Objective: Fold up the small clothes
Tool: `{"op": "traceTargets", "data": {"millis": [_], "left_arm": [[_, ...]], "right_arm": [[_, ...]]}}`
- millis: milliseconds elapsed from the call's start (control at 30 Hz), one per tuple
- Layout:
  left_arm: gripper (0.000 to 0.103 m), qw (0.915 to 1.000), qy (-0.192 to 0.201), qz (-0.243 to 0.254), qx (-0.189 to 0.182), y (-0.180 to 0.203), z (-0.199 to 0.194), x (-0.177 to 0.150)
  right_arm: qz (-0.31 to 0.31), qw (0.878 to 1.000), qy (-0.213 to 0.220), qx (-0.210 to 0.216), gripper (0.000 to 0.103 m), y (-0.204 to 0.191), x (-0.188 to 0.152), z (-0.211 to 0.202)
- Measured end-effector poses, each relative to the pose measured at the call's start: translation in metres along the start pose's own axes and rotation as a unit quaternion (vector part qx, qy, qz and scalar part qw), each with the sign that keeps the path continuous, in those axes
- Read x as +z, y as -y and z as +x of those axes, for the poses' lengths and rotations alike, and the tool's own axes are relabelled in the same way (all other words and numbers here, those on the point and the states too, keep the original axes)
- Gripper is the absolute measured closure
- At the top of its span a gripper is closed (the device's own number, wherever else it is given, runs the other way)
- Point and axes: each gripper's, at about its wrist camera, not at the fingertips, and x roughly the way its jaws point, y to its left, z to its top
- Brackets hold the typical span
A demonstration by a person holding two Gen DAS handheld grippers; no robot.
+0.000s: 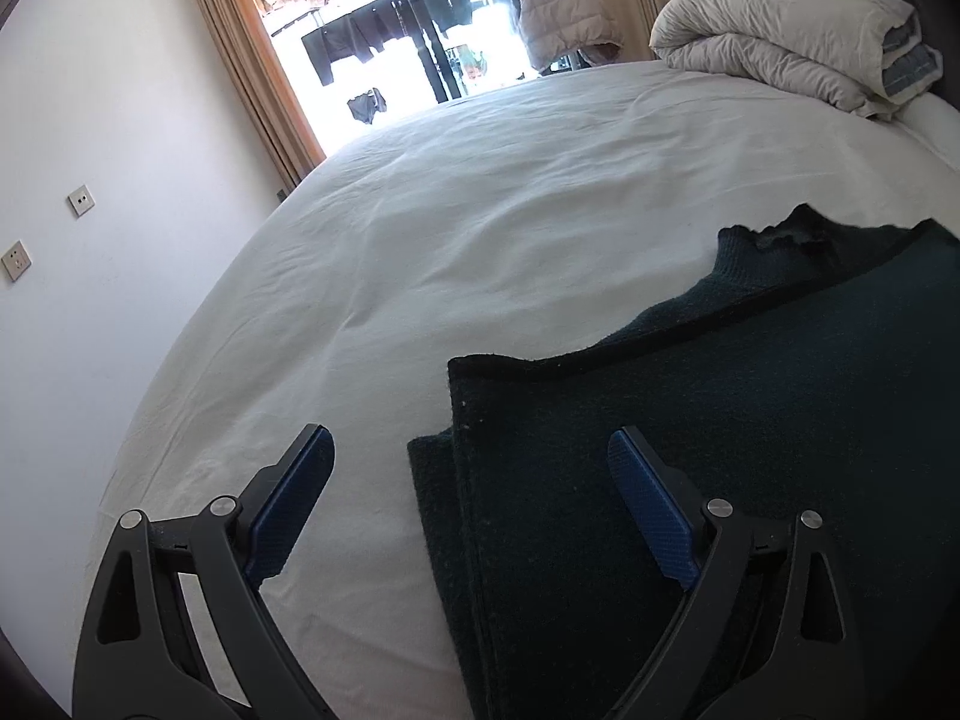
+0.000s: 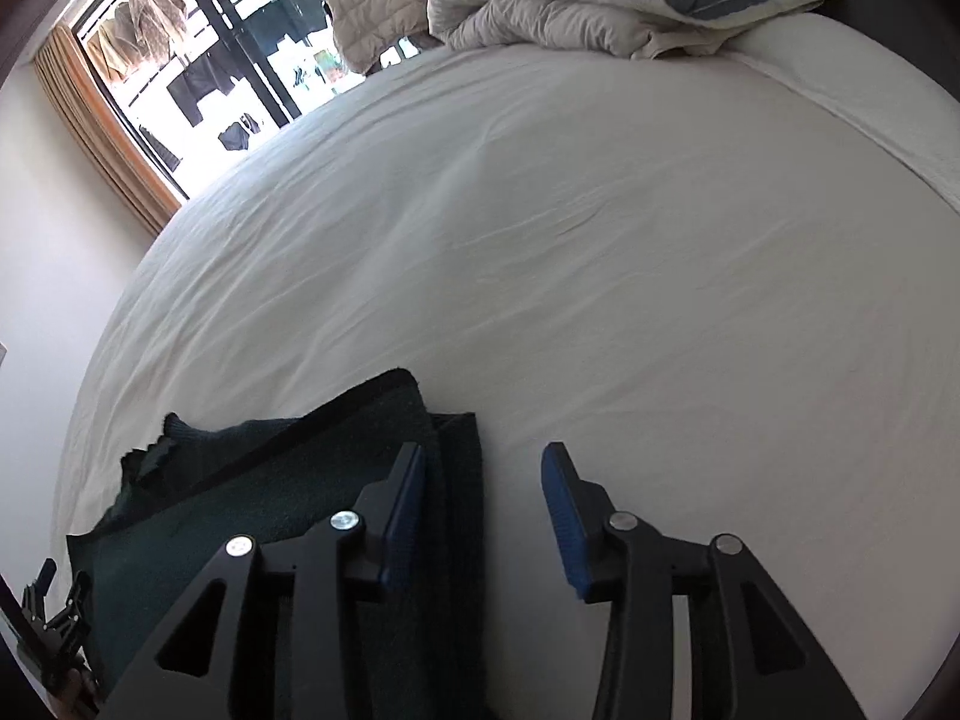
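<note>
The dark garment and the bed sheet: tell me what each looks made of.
Dark garment: looks like knitted wool or a wool blend, matte and fuzzy, with a ribbed collar and pale lint specks; exact fibre unclear. Bed sheet: seems woven cotton or similar, white, smooth and matte, showing fine shallow creases.

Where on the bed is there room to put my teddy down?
Lots of bare white sheet lies between the dark sweater near the grippers and the rolled duvet at the far end. It is crowded only at the sweater and the duvet.
</note>
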Motion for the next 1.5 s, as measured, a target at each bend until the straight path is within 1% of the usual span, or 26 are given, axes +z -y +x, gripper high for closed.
{"op": "traceTargets", "data": {"millis": [33, 100, 167, 200, 267, 300, 367, 400, 433, 467, 533, 600, 667, 700, 733, 833, 867, 933, 967, 1000, 1100, 1267, 1300, 1333, 1400, 1500], "left_arm": [[0.008, 0.9998, -0.001, -0.013, -0.014, -0.002, -0.011, -0.001], [0.008, 0.9982, -0.005, -0.037, -0.046, -0.001, -0.03, -0.007], [0.008, 0.9944, -0.026, -0.05, -0.09, 0.008, -0.043, -0.019], [0.008, 0.9936, -0.035, -0.047, -0.096, 0.014, -0.049, -0.026], [0.008, 0.9943, -0.03, -0.033, -0.097, 0.027, -0.062, -0.04], [0.008, 0.9945, -0.036, -0.023, -0.095, 0.033, -0.061, -0.049], [0.008, 0.994, -0.06, -0.005, -0.091, 0.04, -0.048, -0.068], [0.007, 0.9942, -0.051, -0.005, -0.094, 0.036, -0.048, -0.075], [0.007, 0.9938, -0.048, -0.011, -0.099, 0.032, -0.05, -0.077], [0.007, 0.9929, -0.053, -0.019, -0.105, 0.026, -0.049, -0.079], [0.006, 0.9908, -0.063, -0.031, -0.116, 0.017, -0.044, -0.083], [0.003, 0.9882, -0.065, -0.045, -0.131, 0.009, -0.039, -0.087], [0.0, 0.9876, -0.067, -0.051, -0.132, 0.006, -0.035, -0.089], [0.0, 0.9882, -0.066, -0.049, -0.129, 0.005, -0.033, -0.088], [0.0, 0.9888, -0.065, -0.046, -0.126, 0.006, -0.033, -0.088], [0.0, 0.988, -0.064, -0.05, -0.131, 0.004, -0.032, -0.089], [0.0, 0.9876, -0.064, -0.052, -0.134, 0.002, -0.032, -0.09], [0.0, 0.9877, -0.063, -0.053, -0.133, 0.0, -0.034, -0.092], [0.0, 0.9882, -0.063, -0.051, -0.13, 0.0, -0.035, -0.093], [0.0, 0.9885, -0.062, -0.05, -0.128, 0.0, -0.036, -0.094], [0.0, 0.9882, -0.06, -0.053, -0.13, 0.001, -0.035, -0.094], [0.0, 0.988, -0.058, -0.055, -0.132, 0.0, -0.035, -0.095], [0.0, 0.9881, -0.059, -0.055, -0.132, 0.0, -0.035, -0.095], [0.0, 0.988, -0.059, -0.055, -0.132, -0.001, -0.036, -0.096], [0.0, 0.9879, -0.059, -0.056, -0.132, -0.002, -0.036, -0.096], [0.0, 0.9878, -0.059, -0.056, -0.133, -0.002, -0.036, -0.096]], "right_arm": [[-0.006, 0.999, 0.007, 0.037, 0.058, -0.009, -0.01, -0.015], [-0.029, 0.992, -0.008, 0.122, 0.058, -0.034, -0.038, -0.033], [-0.066, 0.978, -0.048, 0.19, 0.058, -0.062, -0.075, -0.033], [-0.082, 0.973, -0.074, 0.204, 0.058, -0.074, -0.094, -0.029], [-0.113, 0.965, -0.113, 0.21, 0.058, -0.086, -0.128, -0.017], [-0.126, 0.966, -0.103, 0.202, 0.058, -0.085, -0.138, -0.017], [-0.119, 0.967, -0.075, 0.211, 0.065, -0.07, -0.142, -0.021], [-0.099, 0.971, -0.074, 0.206, 0.075, -0.058, -0.139, -0.02], [-0.085, 0.976, -0.074, 0.187, 0.096, -0.045, -0.133, -0.019], [-0.079, 0.981, -0.073, 0.159, 0.103, -0.031, -0.129, -0.019], [-0.055, 0.985, -0.069, 0.151, 0.103, -0.007, -0.121, -0.022], [-0.045, 0.991, -0.054, 0.115, 0.103, 0.0, -0.115, -0.036], [-0.02, 0.993, -0.042, 0.107, 0.082, -0.007, -0.113, -0.049], [-0.007, 0.988, -0.045, 0.15, 0.074, -0.015, -0.115, -0.052], [-0.007, 0.979, -0.05, 0.196, 0.072, -0.032, -0.121, -0.054], [-0.054, 0.956, -0.093, 0.273, 0.064, -0.098, -0.144, -0.048], [-0.071, 0.948, -0.113, 0.288, 0.064, -0.119, -0.153, -0.04], [-0.099, 0.941, -0.149, 0.288, 0.063, -0.147, -0.169, -0.019], [-0.107, 0.941, -0.164, 0.277, 0.062, -0.151, -0.176, -0.007], [-0.108, 0.942, -0.157, 0.277, 0.064, -0.147, -0.181, -0.007], [-0.08, 0.943, -0.151, 0.284, 0.08, -0.12, -0.172, -0.007], [-0.002, 0.972, -0.096, 0.213, 0.085, -0.047, -0.154, -0.033], [0.01, 0.978, -0.081, 0.194, 0.079, -0.039, -0.152, -0.04], [0.016, 0.982, -0.065, 0.177, 0.067, -0.036, -0.152, -0.048], [0.015, 0.977, -0.056, 0.204, 0.061, -0.05, -0.153, -0.054], [-0.022, 0.963, -0.075, 0.256, 0.061, -0.089, -0.165, -0.057]]}}
